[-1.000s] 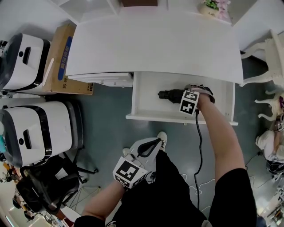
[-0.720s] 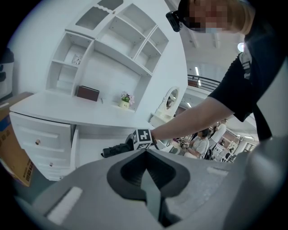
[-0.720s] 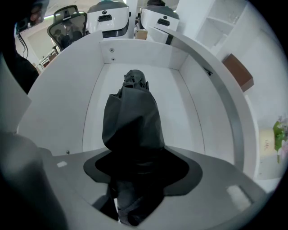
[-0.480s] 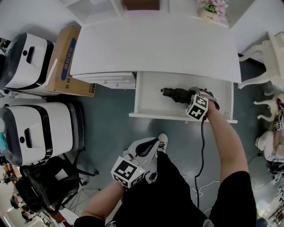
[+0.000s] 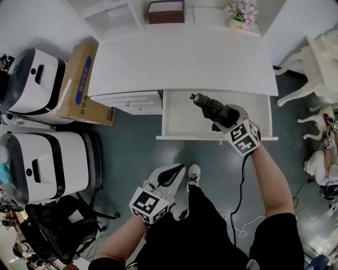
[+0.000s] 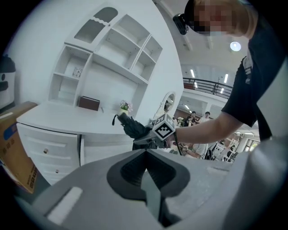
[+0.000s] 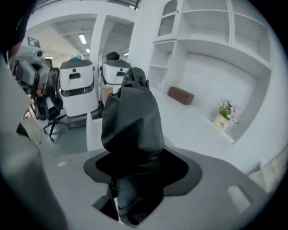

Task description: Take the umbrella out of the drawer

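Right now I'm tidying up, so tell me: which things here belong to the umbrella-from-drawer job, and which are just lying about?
Job: folded black umbrella; open drawer; white desk.
Lying about: cardboard box; brown box on the shelf; potted flowers; white machines.

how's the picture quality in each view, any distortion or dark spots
Head view: even light, sharp, the desk looks slightly bowed. Left gripper view: heavy fisheye, black corners, the shelves curve. Right gripper view: same fisheye; the umbrella between the jaws fills the centre, dark with little detail, background clear.
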The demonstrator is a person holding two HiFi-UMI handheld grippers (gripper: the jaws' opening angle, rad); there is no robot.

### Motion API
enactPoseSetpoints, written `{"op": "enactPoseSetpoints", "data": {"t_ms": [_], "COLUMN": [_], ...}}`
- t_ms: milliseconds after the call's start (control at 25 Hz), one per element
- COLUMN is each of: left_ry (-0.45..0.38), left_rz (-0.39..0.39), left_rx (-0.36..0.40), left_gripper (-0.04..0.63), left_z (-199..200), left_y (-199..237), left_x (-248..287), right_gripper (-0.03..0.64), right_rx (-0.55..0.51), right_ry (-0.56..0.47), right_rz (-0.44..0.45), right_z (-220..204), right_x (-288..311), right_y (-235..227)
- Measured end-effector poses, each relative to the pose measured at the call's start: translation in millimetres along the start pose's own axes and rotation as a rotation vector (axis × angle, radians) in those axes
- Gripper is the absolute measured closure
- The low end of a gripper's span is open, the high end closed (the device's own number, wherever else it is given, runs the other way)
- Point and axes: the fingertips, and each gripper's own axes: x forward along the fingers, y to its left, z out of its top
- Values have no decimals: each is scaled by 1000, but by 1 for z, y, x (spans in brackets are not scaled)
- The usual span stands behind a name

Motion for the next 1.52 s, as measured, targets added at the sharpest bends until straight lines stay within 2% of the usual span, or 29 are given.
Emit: {"op": "enactPoseSetpoints", "data": {"t_ms": [320, 640, 1080, 1520], "left_ry": [-48, -81, -104, -91], "left_rz": [-56, -103, -153, -212], "left_rx": [51, 91, 143, 143], "left_gripper": [595, 595, 595, 595], "left_z": [12, 10, -4, -29], "left_y": [3, 1, -1, -7], "left_x": [-46, -118, -221, -283], "right_gripper": [313, 313, 311, 311], "right_rx": [328, 616, 723, 809], "right_ry": [-274, -460, -558, -568], "right_rz": [-112, -154, -235, -280], "right_z": [71, 100, 130, 130], "right_x": [-80, -147, -211, -248], "right_y": [30, 113, 246, 352]}}
